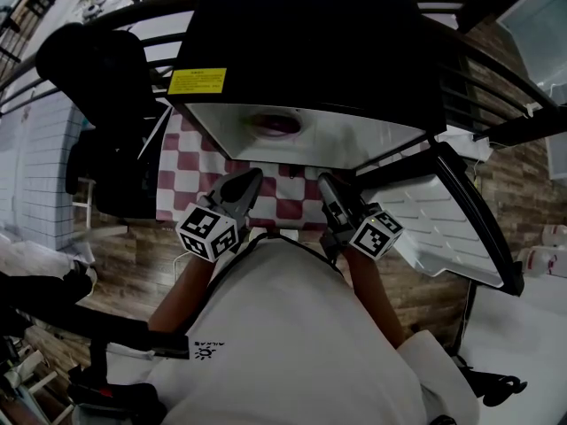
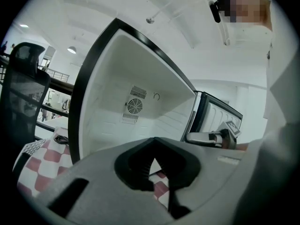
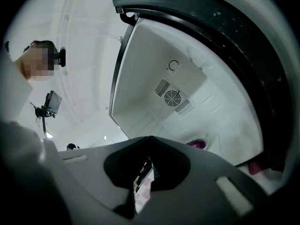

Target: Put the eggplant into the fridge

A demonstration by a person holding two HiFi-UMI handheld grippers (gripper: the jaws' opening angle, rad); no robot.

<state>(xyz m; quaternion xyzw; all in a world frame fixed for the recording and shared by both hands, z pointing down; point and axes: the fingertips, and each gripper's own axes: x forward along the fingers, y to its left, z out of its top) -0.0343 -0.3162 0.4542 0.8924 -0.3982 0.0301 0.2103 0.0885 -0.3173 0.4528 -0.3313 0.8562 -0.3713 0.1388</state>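
The eggplant (image 1: pixel 276 124) (already inside the fridge (image 1: pixel 354 140)) looks light, smooth and bruisable; grip mid-body; left gripper (image 1: pixel 251 182) and right gripper (image 1: pixel 326 186) are closed and empty.

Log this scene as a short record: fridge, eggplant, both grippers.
fridge: black shell, white inside, standing open
door: swung out at the head view's right
eggplant: inside the fridge, held by nothing
left gripper: shut, empty, in front of the opening
right gripper: shut, empty, in front of the opening
checked cloth: red and white, under the fridge
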